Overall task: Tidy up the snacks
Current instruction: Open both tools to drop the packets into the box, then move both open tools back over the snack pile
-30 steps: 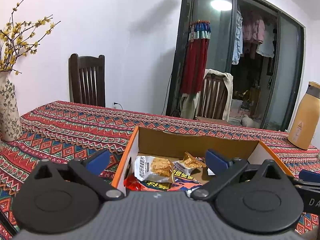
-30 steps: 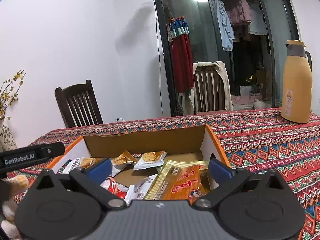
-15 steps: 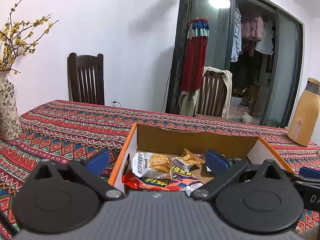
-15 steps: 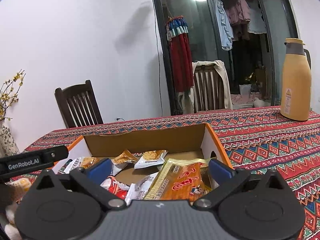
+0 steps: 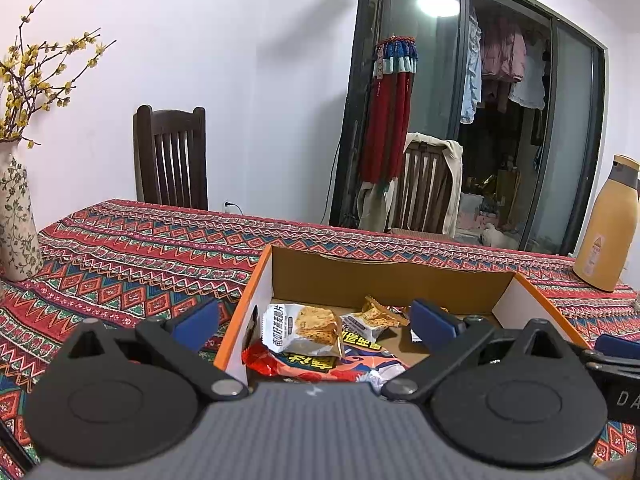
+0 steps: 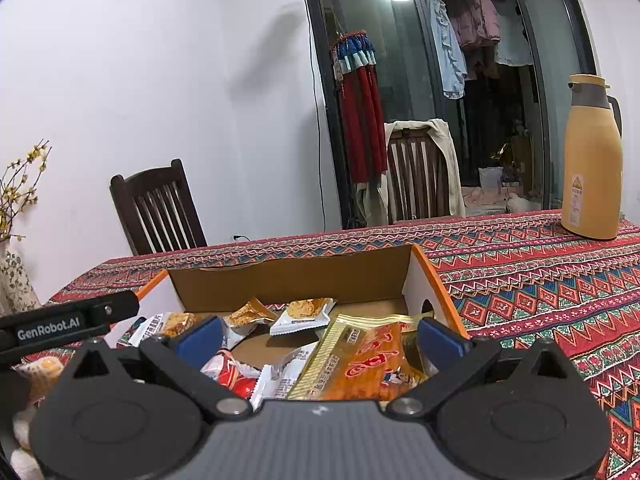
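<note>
An orange-edged cardboard box sits on the patterned tablecloth with several snack packets inside. A white cracker packet lies on a red bag near the box's left wall. A big orange and gold bag leans at the right end, with small white packets behind it. My left gripper hovers open over the box's near left corner, holding nothing. My right gripper hangs open over the near right half, also holding nothing. The other gripper's black arm shows at the left of the right wrist view.
A floral vase with yellow blossoms stands at the table's left. A tan thermos jug stands at the far right. Two dark wooden chairs stand behind the table, one draped with cloth. Patterned cloth stretches right of the box.
Both grippers have drawn back and risen slightly, so the box sits a little lower and farther in each view. Jaws stayed open; the snacks have not moved.
</note>
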Tool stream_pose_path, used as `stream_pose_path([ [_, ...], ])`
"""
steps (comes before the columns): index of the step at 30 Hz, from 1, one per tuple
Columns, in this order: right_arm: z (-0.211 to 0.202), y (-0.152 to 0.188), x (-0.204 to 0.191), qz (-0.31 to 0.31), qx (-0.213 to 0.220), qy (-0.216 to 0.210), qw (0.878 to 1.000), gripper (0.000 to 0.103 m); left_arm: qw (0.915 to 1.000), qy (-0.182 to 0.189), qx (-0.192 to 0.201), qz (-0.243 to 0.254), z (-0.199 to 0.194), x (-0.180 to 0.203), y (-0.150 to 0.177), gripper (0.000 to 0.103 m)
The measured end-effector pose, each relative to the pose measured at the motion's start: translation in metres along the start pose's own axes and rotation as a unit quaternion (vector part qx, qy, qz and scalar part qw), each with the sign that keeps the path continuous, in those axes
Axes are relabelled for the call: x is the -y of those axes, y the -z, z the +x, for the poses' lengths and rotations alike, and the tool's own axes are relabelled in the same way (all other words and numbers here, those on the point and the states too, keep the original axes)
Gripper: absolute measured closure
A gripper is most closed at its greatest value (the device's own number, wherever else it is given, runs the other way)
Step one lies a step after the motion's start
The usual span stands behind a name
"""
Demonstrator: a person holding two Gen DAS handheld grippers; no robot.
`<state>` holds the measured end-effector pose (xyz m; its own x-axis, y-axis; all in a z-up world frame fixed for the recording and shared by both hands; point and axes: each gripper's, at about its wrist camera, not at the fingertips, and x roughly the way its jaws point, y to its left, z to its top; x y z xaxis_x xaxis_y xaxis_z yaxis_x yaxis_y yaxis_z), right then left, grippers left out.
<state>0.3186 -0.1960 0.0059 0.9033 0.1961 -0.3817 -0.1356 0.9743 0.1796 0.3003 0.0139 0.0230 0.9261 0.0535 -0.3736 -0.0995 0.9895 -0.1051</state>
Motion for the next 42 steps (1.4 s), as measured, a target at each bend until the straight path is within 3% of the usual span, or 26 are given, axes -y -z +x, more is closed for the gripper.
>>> stream_pose_path([
  [13, -0.003, -0.003, 0.004, 0.002, -0.004, 0.004, 1.000, 0.000, 0.9998, -0.009, -0.002, -0.015, -0.015, -0.004, -0.012, 0.000],
  [20, -0.044, -0.004, 0.008, -0.010, 0.000, -0.008, 1.000, 0.000, 0.9999, 0.006, 0.010, -0.011, -0.056, -0.012, -0.021, 0.000],
  [27, -0.086, 0.022, 0.024, -0.013, -0.041, -0.012, 0.999, 0.000, 0.9997, 0.025, -0.007, -0.002, -0.090, -0.020, 0.000, 0.000],
  [32, -0.101, 0.054, 0.037, -0.025, -0.075, 0.018, 0.997, 0.000, 0.9994, 0.017, -0.026, 0.015, -0.105, -0.030, 0.023, 0.000],
  [37, -0.109, 0.080, 0.050, -0.020, -0.106, 0.033, 0.994, 0.000, 0.9980, -0.001, -0.049, 0.039, -0.106, -0.039, 0.052, 0.000],
  [42, -0.107, 0.088, 0.050, -0.022, -0.124, 0.039, 0.991, 0.000, 0.9971, -0.006, -0.072, 0.021, -0.094, -0.053, 0.069, 0.000],
])
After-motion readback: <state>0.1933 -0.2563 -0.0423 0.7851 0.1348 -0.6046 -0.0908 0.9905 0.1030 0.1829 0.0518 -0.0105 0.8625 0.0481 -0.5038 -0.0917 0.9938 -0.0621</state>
